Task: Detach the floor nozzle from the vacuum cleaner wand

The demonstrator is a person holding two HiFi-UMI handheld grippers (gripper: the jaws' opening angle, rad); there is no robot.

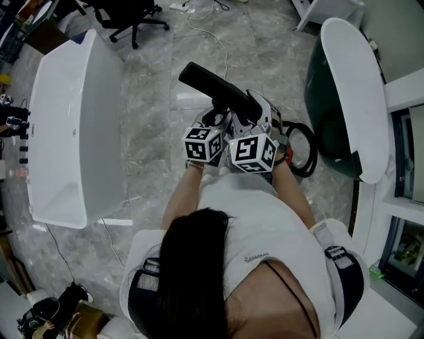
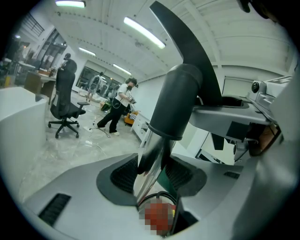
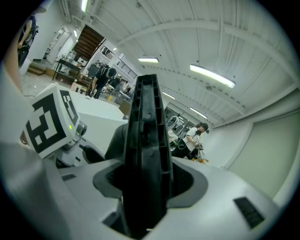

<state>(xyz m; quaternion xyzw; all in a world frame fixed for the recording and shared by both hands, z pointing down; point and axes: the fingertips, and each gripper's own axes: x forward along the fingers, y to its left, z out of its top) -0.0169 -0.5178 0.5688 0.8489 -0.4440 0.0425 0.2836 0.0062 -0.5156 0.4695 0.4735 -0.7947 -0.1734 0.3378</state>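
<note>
Here we are, looking down over the person's shoulders: both grippers sit side by side in front of the chest, their marker cubes [image 1: 203,144] almost touching. The black plastic floor nozzle [image 1: 218,91] juts out from them, up and to the left in the head view, held in the air over the grey marbled floor [image 1: 152,79]. The left gripper [image 2: 151,174] is clamped on the shiny metal wand tube [image 2: 152,157], ribbed pads against it on both sides, and that tube runs straight up into a dark grey collar [image 2: 176,103] (so the joint looks seated). Over on the other side, the right gripper [image 3: 145,183] is closed around the ribbed black body of the nozzle, which fills the gap between its pads and stands upright in its view. A white bench [image 1: 73,126] lies off to the left, a black hose loop [image 1: 306,149] sits just right of the grippers, and a black office chair [image 1: 132,16] stands well beyond.
</note>
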